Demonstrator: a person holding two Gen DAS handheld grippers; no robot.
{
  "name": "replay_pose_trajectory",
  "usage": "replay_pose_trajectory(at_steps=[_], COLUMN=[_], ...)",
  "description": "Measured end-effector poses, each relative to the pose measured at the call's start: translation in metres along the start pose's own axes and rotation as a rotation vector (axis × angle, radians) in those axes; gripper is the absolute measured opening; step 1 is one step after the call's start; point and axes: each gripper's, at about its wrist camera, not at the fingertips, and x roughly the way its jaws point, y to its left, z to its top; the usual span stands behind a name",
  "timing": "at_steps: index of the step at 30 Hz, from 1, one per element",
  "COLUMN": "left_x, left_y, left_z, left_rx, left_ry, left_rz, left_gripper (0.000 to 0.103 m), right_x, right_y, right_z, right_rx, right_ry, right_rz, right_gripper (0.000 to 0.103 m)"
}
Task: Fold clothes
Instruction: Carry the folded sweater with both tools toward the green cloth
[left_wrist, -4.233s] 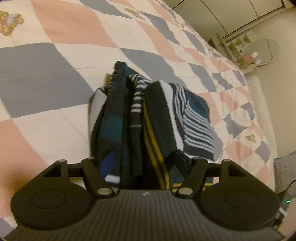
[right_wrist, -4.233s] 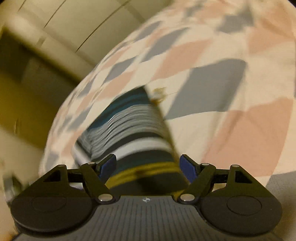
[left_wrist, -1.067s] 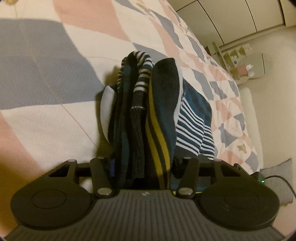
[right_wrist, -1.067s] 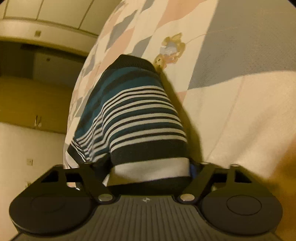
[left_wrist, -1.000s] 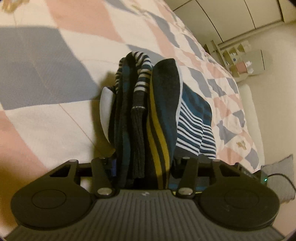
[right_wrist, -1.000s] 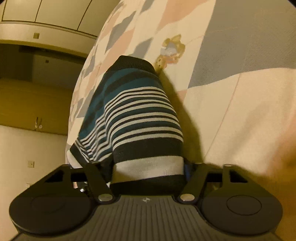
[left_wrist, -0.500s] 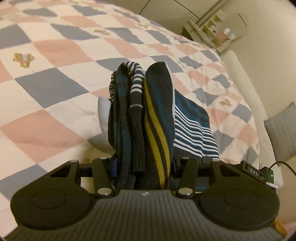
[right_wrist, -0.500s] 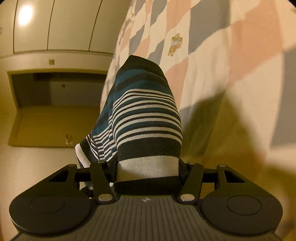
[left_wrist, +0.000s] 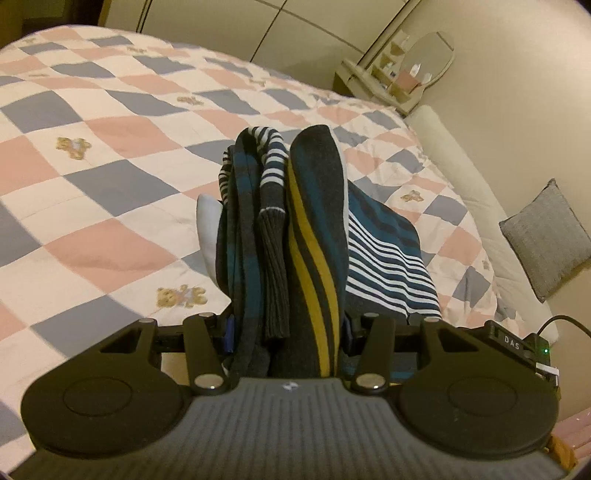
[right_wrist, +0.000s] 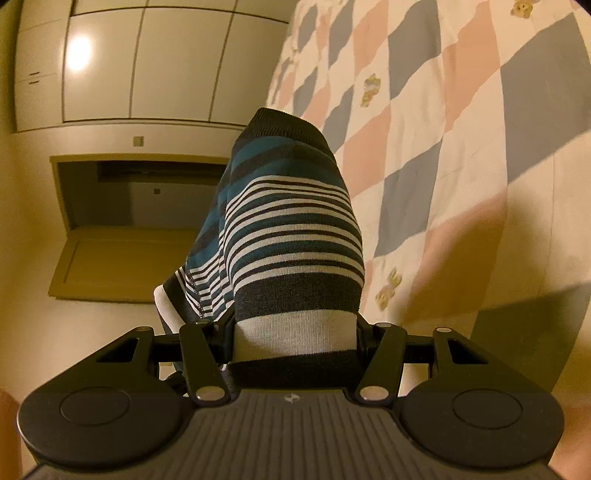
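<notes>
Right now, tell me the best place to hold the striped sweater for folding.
Keep both ends pinched: left gripper on the bunched yellow-striped end of the striped sweater, right gripper across its white band, each end-on, since it hangs folded above the quilt.

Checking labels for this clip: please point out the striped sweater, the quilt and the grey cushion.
striped sweater (left_wrist: 314, 236): left wrist view, on the yellow stripe.
quilt (left_wrist: 110, 133): left wrist view, on a bare pink square.
grey cushion (left_wrist: 550, 240): left wrist view, on its middle.

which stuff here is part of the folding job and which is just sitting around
Part of the job:
striped garment
left gripper, clamped on it
right gripper, clamped on it
quilt

Just around:
grey cushion
mirror shelf
cupboard doors
</notes>
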Motion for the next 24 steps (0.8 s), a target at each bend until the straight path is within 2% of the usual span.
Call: replay_pose_trajectory(at_steps=[6,12,17,24], left_x=[-0.069,-0.138,-0.192,-0.239], left_y=[0.008,0.009,0.005,0.016], left_z=[-0.047,-0.086,-0.102,-0.112], left_rx=[0.013,-0.016,-0.006,-0.007], left_ry=[-0.033,-0.054,-0.092,-0.145], left_rz=[0.004,0.003,0.006,-0.006], left_gripper=[0.045,0.045,0.045,0.045], right_x=[-0.023,-0.053,-0.074,-0.091], right_y=[0.006,0.022,0.044,0.072], right_z=[-0.068,-0.134,-0.174,-0.213], right_rx=[-0.029,-0.048,-0.074,-0.111], right_ry=[-0.002,0.011,0.024,0.030], right_rz=[0.043,0.055,0.072,0.111], right_gripper=[0.055,0.055,0.055,0.055])
